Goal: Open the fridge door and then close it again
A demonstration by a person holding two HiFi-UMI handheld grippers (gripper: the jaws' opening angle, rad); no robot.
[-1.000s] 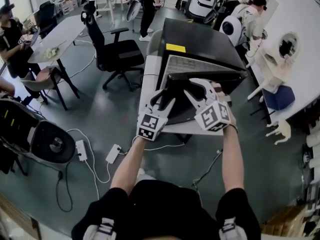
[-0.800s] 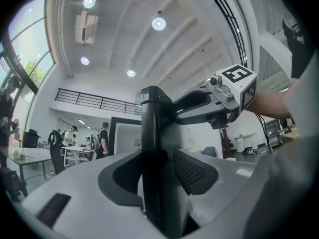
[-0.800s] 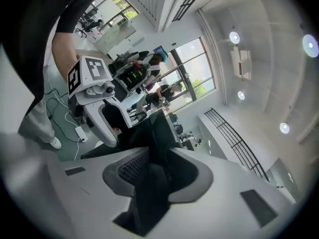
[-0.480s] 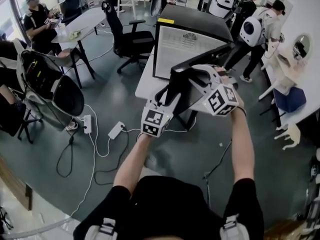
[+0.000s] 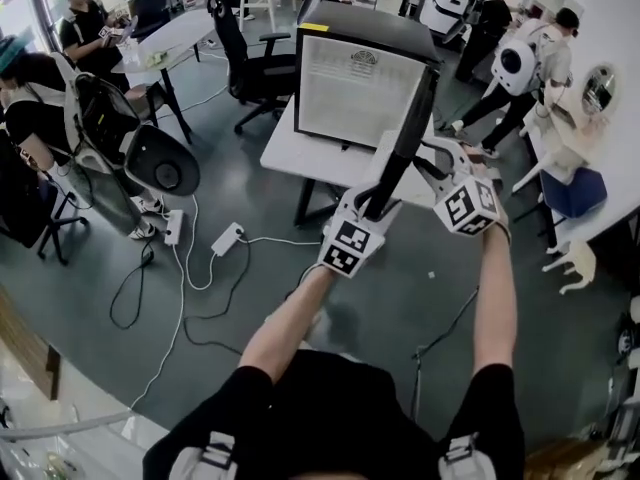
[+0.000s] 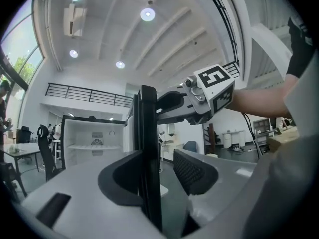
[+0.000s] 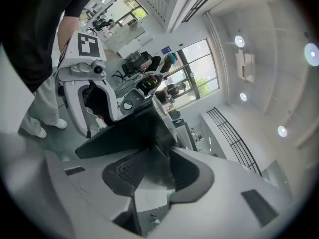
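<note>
A small black fridge (image 5: 365, 78) stands on a white table (image 5: 300, 153), its white inside showing. Its dark door (image 5: 405, 138) is swung wide and is seen edge-on. My left gripper (image 5: 372, 206) straddles the door's lower free edge. In the left gripper view the door (image 6: 148, 133) lies against one pad, and a gap shows at the other pad of that gripper (image 6: 157, 176). My right gripper (image 5: 415, 163) sits higher on the same edge. Its jaws (image 7: 154, 171) are opening, with the door (image 7: 134, 133) between them.
A black office chair (image 5: 255, 63) stands left of the fridge. Cables and a power strip (image 5: 228, 238) lie on the grey floor. A grey machine (image 5: 160, 168) and seated people are at the left. More people stand at the back right.
The door has swung from partly open to wide open, and the fridge's white inside now faces me. Both grippers travelled with the door's edge towards the right.
</note>
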